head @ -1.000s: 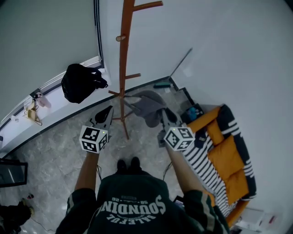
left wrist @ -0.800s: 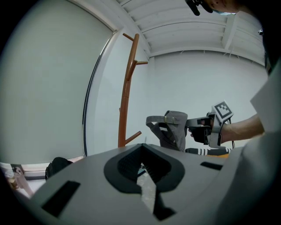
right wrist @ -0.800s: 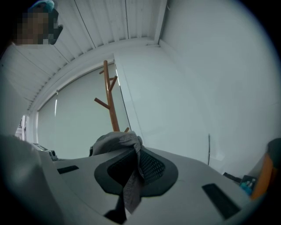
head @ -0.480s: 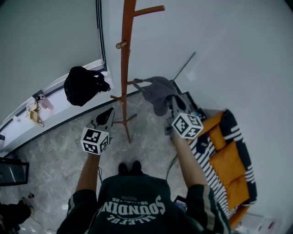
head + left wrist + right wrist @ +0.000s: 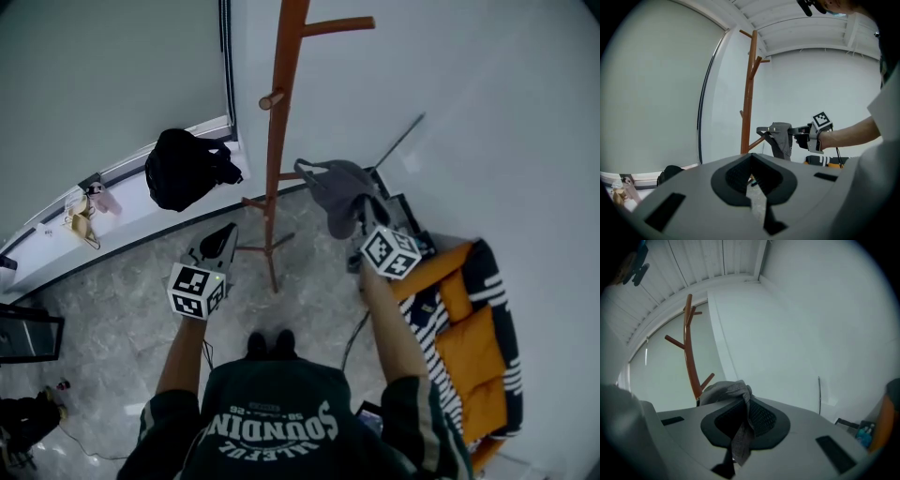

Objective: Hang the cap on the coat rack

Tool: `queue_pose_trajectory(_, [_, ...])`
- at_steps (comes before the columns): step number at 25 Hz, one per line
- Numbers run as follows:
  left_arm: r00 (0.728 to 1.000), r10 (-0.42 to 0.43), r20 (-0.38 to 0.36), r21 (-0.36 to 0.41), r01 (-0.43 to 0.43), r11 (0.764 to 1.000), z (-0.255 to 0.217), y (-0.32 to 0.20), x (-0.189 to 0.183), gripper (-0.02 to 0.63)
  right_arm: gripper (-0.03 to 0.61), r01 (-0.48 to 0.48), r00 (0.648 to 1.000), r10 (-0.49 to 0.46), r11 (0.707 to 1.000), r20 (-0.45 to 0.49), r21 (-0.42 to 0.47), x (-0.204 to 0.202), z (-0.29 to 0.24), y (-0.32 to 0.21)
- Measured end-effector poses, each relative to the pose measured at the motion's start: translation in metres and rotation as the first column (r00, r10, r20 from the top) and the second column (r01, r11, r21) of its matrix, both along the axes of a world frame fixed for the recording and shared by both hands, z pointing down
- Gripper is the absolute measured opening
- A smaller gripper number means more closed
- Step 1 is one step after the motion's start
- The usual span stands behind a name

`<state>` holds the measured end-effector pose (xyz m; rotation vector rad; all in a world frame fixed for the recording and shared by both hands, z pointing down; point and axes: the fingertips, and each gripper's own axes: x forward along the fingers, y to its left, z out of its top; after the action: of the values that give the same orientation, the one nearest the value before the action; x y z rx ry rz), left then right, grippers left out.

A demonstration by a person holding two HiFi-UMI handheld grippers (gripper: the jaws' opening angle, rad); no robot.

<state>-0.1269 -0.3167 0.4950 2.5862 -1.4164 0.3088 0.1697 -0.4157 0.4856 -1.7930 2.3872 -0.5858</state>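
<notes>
**Cap raised beside the coat rack, not yet on a peg**

The grey cap [image 5: 339, 190] hung from the right hand-held gripper [image 5: 360, 214], lifted clear of the floor and just right of the coat rack [image 5: 279, 131]. Its leading edge reached toward one of the pole's short lower pegs. It looked to be carried at that height so an opening in the cap could be slid over a peg; whether fabric and peg already touched could not be told. In the right gripper view the jaws stood nearly together, pinching a fold of the cap's cloth, with a strip of it trailing down between them. That narrow hold left most of the cap free to drape over a peg.

The left hand-held gripper [image 5: 221, 236] hovered lower, left of the pole and apart from it. Its jaws stood drawn almost together on nothing, likely held back as a spare. A black bag [image 5: 186, 169] sat on the far ledge, out of the way.
</notes>
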Motion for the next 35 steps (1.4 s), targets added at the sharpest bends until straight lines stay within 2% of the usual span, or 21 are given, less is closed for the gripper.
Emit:
queue_pose_trajectory(10, [0.999,-0.030,0.011,-0.037,0.030,0.999,0.015,-0.012,-0.012,0.000,0.020,0.048,0.999,-0.049,0.994,-0.012,-0.099,-0.024,0.072,-0.005])
queue_pose_trajectory(21, [0.998,-0.059,0.017,-0.071,0.060,0.996,0.027,-0.013,-0.030,0.000,0.020,0.137,0.989,-0.144,0.968,-0.021,-0.212,-0.066,0.133,0.000])
queue_pose_trajectory(25, [0.998,-0.069,0.004,-0.077,0.069,0.995,0.027,-0.011,-0.034,0.000,0.020,0.144,0.987,-0.159,0.951,-0.033,-0.274,-0.076,0.161,0.006])
queue_pose_trajectory(28, [0.998,-0.065,0.007,-0.078,0.066,0.995,0.027,-0.009,-0.034,0.000,0.027,0.165,0.982,-0.185,0.927,-0.029,-0.337,-0.082,0.183,0.011])
queue_pose_trajectory(32, [0.998,-0.065,0.010,-0.074,0.065,0.995,0.026,-0.003,-0.034,0.000,0.087,0.184,0.974,-0.220,0.904,-0.052,-0.387,-0.086,0.193,0.022])
queue_pose_trajectory(35, [0.998,-0.062,0.017,-0.068,0.063,0.996,0.027,0.001,-0.034,0.000,0.109,0.198,0.966,-0.249,0.891,-0.076,-0.408,-0.085,0.202,0.033])
